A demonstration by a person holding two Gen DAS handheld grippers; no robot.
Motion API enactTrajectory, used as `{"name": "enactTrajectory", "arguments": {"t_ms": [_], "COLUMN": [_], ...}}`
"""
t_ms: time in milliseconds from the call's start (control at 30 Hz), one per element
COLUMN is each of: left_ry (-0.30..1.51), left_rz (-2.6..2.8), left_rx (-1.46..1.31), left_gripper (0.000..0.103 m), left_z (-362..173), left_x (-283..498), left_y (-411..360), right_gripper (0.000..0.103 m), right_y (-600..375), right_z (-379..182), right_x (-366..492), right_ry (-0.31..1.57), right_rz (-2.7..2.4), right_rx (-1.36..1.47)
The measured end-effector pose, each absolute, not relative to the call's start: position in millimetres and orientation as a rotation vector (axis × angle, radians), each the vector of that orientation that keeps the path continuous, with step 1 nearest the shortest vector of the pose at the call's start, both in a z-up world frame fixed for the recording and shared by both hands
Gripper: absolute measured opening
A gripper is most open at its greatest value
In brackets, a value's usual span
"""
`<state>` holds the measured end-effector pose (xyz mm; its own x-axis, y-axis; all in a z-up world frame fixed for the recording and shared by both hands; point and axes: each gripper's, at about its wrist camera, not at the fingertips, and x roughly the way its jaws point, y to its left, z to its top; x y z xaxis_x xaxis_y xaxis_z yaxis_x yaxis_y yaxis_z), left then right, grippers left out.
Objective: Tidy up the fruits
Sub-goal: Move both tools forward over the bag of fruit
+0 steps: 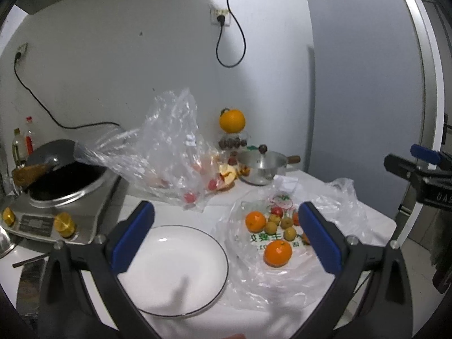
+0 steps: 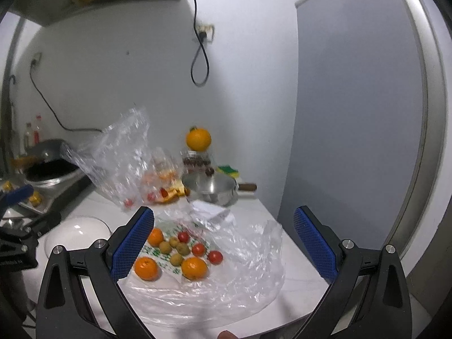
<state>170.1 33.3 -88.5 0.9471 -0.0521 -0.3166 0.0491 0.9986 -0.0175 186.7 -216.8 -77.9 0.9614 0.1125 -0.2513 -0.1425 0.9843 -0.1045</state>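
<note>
— Nearest the left camera, what is there?

— Left claw (image 1: 226, 231), blue pads spread wide, gripping nothing. It hangs above a white plate (image 1: 180, 279) with a dark rim, bare, sitting on the white bench (image 1: 375, 220).

— And the fruit?

— Just right of the plate, on a flattened clear plastic bag (image 1: 282, 282) with green print. Three tangerines in the right view: one at the near left (image 2: 146, 267), one at the near middle (image 2: 194, 267), one further back (image 2: 155, 236). Between them lie several small yellow-brown fruits (image 2: 176, 259), possibly longans, though the view is too soft to be sure. Three cherry tomatoes (image 2: 215, 256) sit on the right of the group.

— The right claw?

— Right claw (image 2: 223, 237) is spread as well, empty, poised over that pile. Its left pad covers part of the bag's left edge in its own view.

— Anything behind?

— A second clear bag (image 1: 169, 152) stands crumpled and puffed up, with a few red tomatoes and orange peel showing through it. Beside that is a small steel saucepan (image 1: 261, 166) with a wooden handle and a lid knob. A large orange (image 1: 232, 120) rests on top of a clear container of dark fruit against the wall. At the far left, a black wok (image 1: 65, 180) sits on an induction cooker (image 1: 56, 212) with gold knobs.
</note>
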Motion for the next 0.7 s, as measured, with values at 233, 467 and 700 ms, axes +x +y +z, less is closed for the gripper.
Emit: {"name": "enactTrajectory", "arguments": {"t_ms": [233,467,700], "left_ry": [0.399,0.455,0.520], "left_rz": [-0.086,-0.123,-0.159], "left_rx": [-0.022,-0.012,0.003], "left_gripper": [0.102,0.102,0.102], "left_z": [-110.8,-124.3,-138.9], "left_x": [193.8,210.8,232.1], "left_y": [31.0,22.9,18.3], "right_gripper": [0.101,0.100,0.100], "right_y": [-213.8,-212.5,-214.4], "right_z": [-98.5,-117.6,-134.5], "right_x": [214.5,239.4,262.0], "right_ry": [0.338,0.407,0.461], "right_rz": [0.133,0.127,0.114], "right_rx": [-0.147,-0.167,-0.179]}}
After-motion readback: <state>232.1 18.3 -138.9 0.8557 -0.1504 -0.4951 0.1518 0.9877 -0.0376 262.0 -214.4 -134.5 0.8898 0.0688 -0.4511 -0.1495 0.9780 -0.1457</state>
